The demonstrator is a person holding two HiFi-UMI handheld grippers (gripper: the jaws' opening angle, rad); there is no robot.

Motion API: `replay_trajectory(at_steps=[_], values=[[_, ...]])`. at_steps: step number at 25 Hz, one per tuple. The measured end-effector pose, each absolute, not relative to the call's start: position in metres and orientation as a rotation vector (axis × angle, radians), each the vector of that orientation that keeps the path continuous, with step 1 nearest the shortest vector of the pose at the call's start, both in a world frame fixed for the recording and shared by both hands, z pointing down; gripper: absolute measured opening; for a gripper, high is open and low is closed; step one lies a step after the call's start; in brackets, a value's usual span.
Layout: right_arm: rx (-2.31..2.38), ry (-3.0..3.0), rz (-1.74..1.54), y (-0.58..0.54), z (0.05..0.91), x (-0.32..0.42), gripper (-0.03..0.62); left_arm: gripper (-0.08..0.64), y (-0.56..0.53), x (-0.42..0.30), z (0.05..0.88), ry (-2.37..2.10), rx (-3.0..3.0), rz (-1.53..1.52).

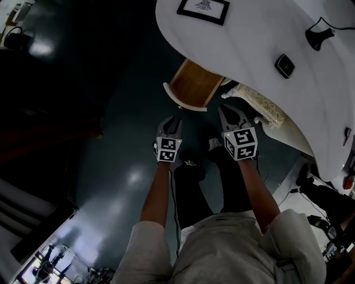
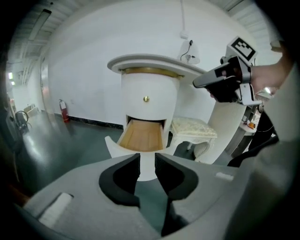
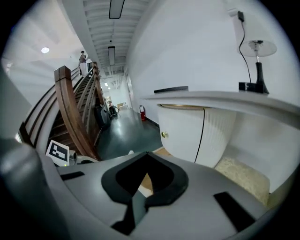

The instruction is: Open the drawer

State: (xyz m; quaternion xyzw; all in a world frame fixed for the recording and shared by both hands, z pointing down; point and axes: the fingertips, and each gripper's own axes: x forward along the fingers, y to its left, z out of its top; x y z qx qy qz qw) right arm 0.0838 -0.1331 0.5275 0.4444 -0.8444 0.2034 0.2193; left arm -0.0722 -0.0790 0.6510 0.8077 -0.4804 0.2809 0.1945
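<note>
The lower drawer (image 1: 194, 84) of the white curved table (image 1: 249, 33) stands pulled out, showing its bare wooden bottom. In the left gripper view the drawer (image 2: 142, 136) lies straight ahead under a closed drawer with a brass knob (image 2: 146, 99). My left gripper (image 1: 171, 122) hovers just short of the drawer front, open (image 2: 146, 161), nothing between its pads. My right gripper (image 1: 230, 115) is beside it, near the drawer's right corner, and shows from the left gripper view (image 2: 225, 82). Its jaw tips meet (image 3: 147, 155), empty.
A cream cushioned stool (image 1: 260, 105) stands right of the drawer under the table. On the tabletop are a framed picture (image 1: 203, 9), a small black device (image 1: 284, 65) and a black lamp (image 1: 319, 36). A wooden staircase (image 3: 70, 108) rises to the left; dark glossy floor (image 1: 111, 166) spreads around.
</note>
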Motion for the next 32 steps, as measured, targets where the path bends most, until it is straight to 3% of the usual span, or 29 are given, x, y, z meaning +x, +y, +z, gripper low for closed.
replay_trajectory(at_steps=[9,17,32], values=[[1.233,-2.25,0.738,-0.077,0.43,0.082,0.015,0.104,-0.048,-0.035,0.457,-1.37,2.3,0.706],[1.3,-2.247,0.777,-0.034,0.36,0.073,0.015,0.103,-0.011,-0.041,0.337,-1.485,2.283,0.561],[1.277,-2.254,0.6,0.013,0.36,0.057,0.015,0.104,0.017,-0.046,0.323,-1.538,2.294,0.479]])
